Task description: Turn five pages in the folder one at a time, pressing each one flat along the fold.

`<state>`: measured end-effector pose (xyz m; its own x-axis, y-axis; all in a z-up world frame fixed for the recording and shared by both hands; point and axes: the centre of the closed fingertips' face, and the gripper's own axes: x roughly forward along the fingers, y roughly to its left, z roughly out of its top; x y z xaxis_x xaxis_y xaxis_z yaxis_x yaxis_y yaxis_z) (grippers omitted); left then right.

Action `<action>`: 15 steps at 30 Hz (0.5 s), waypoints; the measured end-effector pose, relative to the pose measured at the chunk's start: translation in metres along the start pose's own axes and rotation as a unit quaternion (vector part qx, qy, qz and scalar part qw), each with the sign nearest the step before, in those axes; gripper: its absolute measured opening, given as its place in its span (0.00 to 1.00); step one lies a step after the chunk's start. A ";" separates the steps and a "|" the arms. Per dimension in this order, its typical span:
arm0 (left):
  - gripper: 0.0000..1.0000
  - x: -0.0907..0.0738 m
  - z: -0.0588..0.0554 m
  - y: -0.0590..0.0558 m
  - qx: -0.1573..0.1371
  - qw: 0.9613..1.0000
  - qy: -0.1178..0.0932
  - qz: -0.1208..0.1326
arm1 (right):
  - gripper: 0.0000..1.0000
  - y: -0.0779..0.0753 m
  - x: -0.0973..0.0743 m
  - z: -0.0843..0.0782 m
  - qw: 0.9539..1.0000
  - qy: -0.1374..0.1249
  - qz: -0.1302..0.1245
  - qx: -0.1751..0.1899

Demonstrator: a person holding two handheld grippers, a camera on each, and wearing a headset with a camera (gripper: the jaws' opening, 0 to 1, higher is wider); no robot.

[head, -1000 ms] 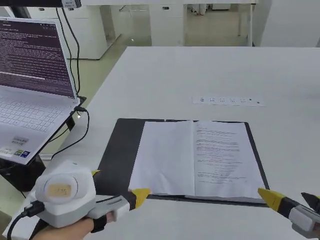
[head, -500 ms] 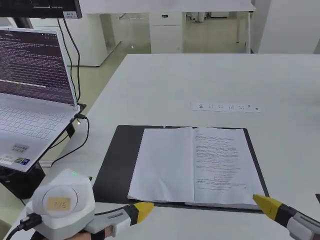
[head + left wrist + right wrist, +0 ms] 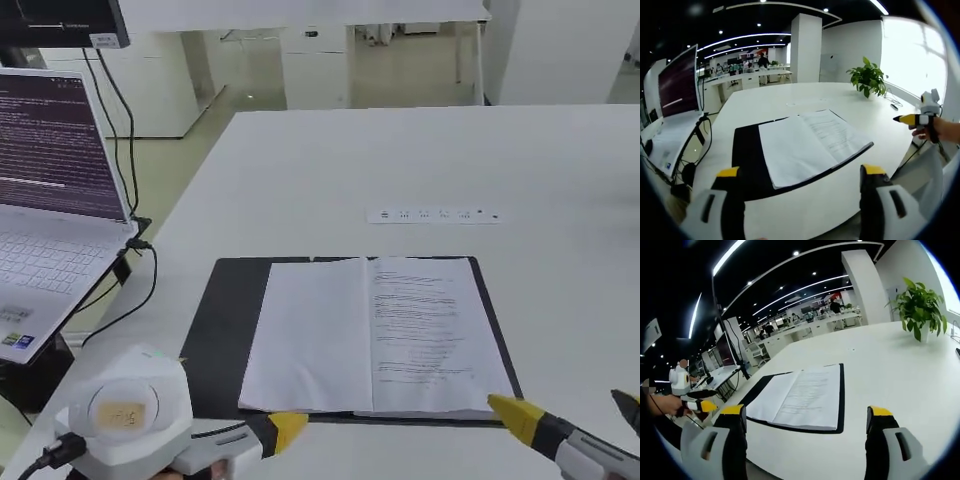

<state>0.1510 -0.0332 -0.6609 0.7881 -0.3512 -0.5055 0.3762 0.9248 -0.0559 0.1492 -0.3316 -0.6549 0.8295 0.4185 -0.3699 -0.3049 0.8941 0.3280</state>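
A: Black folder [image 3: 225,330] is lying open on the white table [image 3: 400,160], just ahead of both grippers. A blank sheet [image 3: 305,335] is showing on its left, a printed page [image 3: 425,335] on its right.

B: Are the grippers touching it?

A: No. The left gripper [image 3: 800,172] is hovering near the lower left corner, jaws apart, gripping nothing. The right gripper [image 3: 806,411] is hovering by the lower right corner, jaws also wide apart and empty.

B: How many pages are turned?

A: I cannot tell. At least one sheet is lying flat on the left side, and no page is lifting. In my judgement, a page turn is waiting to begin.
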 end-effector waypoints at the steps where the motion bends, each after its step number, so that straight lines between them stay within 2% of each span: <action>1: 0.96 0.004 0.001 -0.002 0.002 1.000 0.000 -0.002 | 1.00 -0.004 0.000 -0.002 1.000 0.000 0.000 0.000; 8: 0.94 0.042 0.002 -0.026 0.017 0.999 0.016 -0.026 | 1.00 -0.013 -0.001 -0.011 1.000 0.008 -0.004 0.011; 15: 0.89 0.084 0.002 -0.062 0.036 0.998 0.023 -0.055 | 0.99 -0.018 -0.004 -0.016 1.000 0.016 -0.008 0.003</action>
<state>0.1948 -0.1206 -0.6983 0.7177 -0.4415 -0.5385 0.4945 0.8676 -0.0523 0.1441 -0.3470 -0.6736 0.8192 0.4094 -0.4017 -0.2893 0.8997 0.3268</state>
